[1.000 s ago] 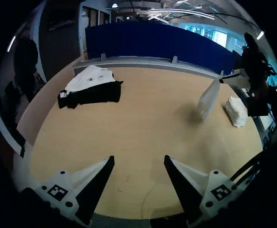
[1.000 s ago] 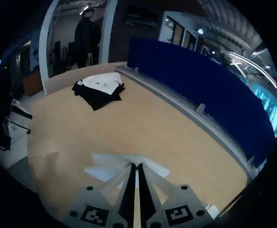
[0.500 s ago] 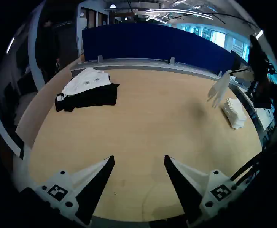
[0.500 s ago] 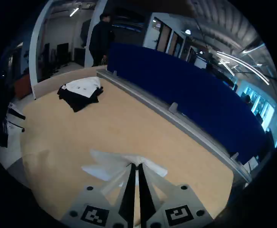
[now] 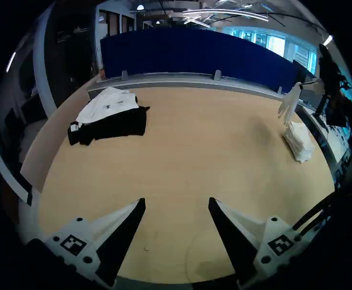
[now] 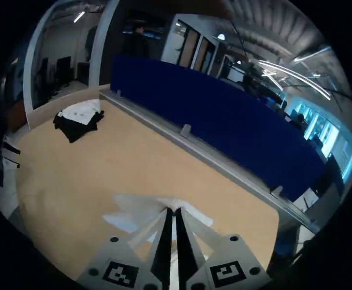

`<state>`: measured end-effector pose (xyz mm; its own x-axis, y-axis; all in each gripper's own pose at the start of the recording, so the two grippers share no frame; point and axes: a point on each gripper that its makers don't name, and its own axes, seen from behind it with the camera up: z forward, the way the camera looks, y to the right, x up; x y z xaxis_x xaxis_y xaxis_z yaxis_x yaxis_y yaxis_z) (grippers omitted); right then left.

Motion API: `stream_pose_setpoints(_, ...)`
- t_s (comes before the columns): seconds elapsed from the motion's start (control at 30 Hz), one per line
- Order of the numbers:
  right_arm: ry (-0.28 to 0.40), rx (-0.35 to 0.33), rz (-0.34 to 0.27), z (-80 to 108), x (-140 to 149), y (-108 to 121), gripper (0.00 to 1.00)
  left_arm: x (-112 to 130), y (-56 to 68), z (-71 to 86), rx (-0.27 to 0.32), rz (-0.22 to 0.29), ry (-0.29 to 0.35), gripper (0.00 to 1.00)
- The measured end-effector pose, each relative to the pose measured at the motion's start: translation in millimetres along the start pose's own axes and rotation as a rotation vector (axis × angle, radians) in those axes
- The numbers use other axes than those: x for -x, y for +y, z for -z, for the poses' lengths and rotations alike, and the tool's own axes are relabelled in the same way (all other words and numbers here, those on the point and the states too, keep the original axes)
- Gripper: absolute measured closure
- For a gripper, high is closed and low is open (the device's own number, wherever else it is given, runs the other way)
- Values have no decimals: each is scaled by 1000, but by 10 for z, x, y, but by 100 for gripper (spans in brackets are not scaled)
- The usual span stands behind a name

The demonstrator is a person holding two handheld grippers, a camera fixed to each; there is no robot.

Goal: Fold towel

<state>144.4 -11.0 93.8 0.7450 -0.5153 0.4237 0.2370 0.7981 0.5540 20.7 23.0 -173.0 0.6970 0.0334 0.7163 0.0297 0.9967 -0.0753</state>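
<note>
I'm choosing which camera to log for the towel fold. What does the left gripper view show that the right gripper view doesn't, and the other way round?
Left gripper view: the left tongs open over the wooden table, a stack of folded towels, and the towel hanging in the air near it. Right gripper view: the right tongs shut on that towel, close up, and a person standing in the background. Both: the black-and-white clothes pile and the blue partition.

Pale wooden table [image 5: 190,145], black-and-white clothes heap [image 5: 108,116] far left, folded white towel stack [image 5: 299,141] right edge
</note>
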Motion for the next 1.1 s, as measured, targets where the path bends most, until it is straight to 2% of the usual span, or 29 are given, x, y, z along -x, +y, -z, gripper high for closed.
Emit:
stream_pose_setpoints(0.2,-20,44,-8,1,74,388,95,-23,27,-26,-3,-4,-3,3)
stream_pose_setpoints(0.4,-39,70,-19,-29,163,647,95,-48,61,-51,-3,-4,-5,3)
stream_pose_setpoints(0.8,-61,79,-56,-49,390,746,95,-116,170,-88,4,-20,-6,3)
stream_pose_setpoints(1.1,-95,95,-70,157,745,709,96,-130,192,-113,7,-28,-8,3)
